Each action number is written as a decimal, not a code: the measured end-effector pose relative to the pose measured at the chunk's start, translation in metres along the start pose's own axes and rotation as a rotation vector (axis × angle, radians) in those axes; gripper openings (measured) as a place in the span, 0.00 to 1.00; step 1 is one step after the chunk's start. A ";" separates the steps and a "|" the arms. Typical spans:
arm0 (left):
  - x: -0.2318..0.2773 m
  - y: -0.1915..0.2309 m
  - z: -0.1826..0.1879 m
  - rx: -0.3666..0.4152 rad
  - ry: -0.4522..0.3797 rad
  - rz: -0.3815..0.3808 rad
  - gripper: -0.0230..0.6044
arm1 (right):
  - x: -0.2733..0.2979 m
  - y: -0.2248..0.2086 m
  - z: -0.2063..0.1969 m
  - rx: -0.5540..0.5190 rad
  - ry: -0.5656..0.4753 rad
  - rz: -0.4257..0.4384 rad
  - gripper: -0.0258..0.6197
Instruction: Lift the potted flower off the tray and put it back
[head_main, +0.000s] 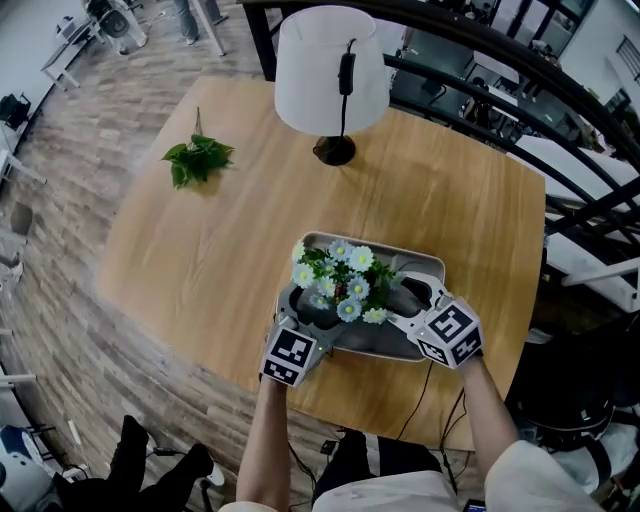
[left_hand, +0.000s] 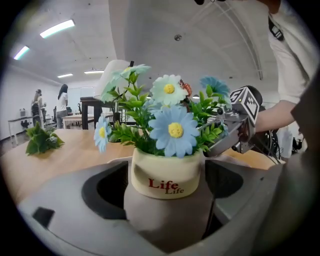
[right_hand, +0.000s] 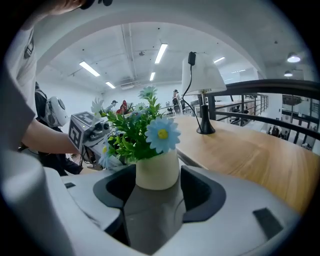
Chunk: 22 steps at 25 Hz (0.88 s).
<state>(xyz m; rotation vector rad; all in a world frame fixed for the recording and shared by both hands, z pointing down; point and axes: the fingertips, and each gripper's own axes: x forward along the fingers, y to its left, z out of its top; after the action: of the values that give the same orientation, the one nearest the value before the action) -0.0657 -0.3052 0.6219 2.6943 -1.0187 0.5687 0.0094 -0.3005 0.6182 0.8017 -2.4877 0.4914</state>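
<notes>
the potted flower (head_main: 345, 285) stood in the tray (head_main: 415, 258) at the lower centre of the head view, near the table's (head_main: 200, 250) close edge, upright and not lifted. the left gripper (head_main: 305, 312) came at it from the lower left and the right gripper (head_main: 412, 300) from the lower right, so the pot (left_hand: 162, 175) sat between both pairs of jaws at once. in the left gripper view the jaws were spread wide, with a dark gap showing on each side of the pot; the right gripper view showed the same, jaws apart and clear of the pot's walls – neither one was pinching anything. judged from that alone, no part of the task was under way at this moment: the pot rested in its place, and the pictures could not settle whether the lift was still to come or the put-back was already finished. as for containers, the tray held only this one pot, and the cream pot, lettered in red on its front, held a bunch of pale blue and white daisies among green leaves. a lamp (head_main: 330, 70) at the top centre and a sprig of leaves (head_main: 198, 158) at the upper left stood well apart from the tray.
</notes>
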 end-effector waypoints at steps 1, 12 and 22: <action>0.002 0.001 0.000 0.006 0.005 -0.007 0.82 | 0.003 -0.001 0.000 0.001 0.000 0.008 0.51; 0.019 0.002 0.002 0.010 0.038 -0.051 0.86 | 0.015 0.000 0.004 0.012 -0.024 0.143 0.51; 0.026 0.003 0.005 0.052 0.046 -0.061 0.86 | 0.017 0.004 0.004 0.055 -0.050 0.215 0.45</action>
<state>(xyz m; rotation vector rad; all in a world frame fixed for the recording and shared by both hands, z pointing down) -0.0485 -0.3242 0.6283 2.7331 -0.9188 0.6514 -0.0066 -0.3068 0.6229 0.5758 -2.6312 0.6237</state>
